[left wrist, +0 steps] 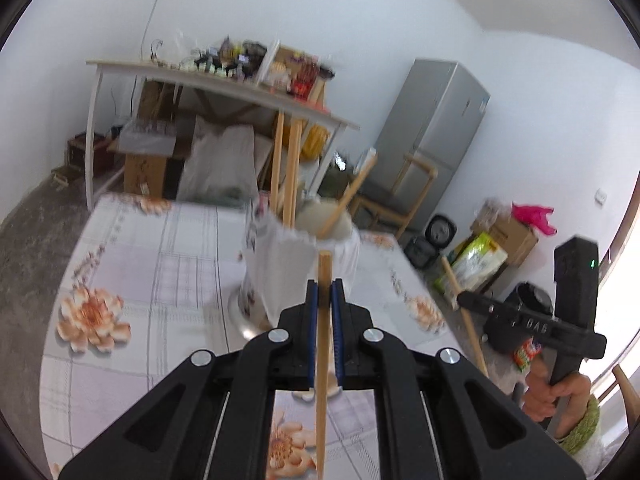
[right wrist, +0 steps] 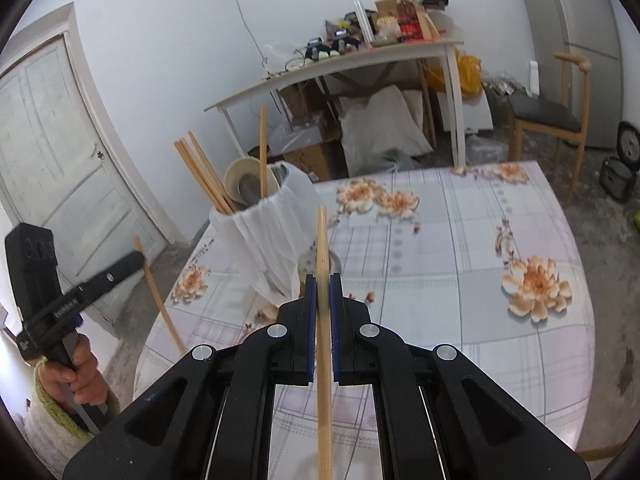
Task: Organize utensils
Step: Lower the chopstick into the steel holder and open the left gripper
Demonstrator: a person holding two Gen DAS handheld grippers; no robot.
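Chopstick (left wrist: pixel 322 364), pale wood, long and thin, clamped between blue-padded jaws of black left gripper (left wrist: pixel 324 294), tip poking out just past the fingertips, shaft running back under the camera. Second pale wooden chopstick (right wrist: pixel 323 344) pinched the same way in black right gripper (right wrist: pixel 323 292), jaws narrowed tight on it, tip rising above the fingers. Both grippers held above round table (right wrist: pixel 460 280) covered in pale checked cloth with orange flower print. Ahead on that table, utensil holder (right wrist: pixel 272 236) wrapped in white gauzy fabric, standing upright near the far edge. Inside it, several more wooden chopsticks (right wrist: pixel 202 174) leaning out over the rim, beside a cream ladle-like bowl (right wrist: pixel 248 180). Each gripper seen in the other's view, off to the side with its stick slanting downward. Behind, cluttered white side table (left wrist: pixel 224 84), grey fridge (left wrist: pixel 432 128), wooden chair (right wrist: pixel 548 120).
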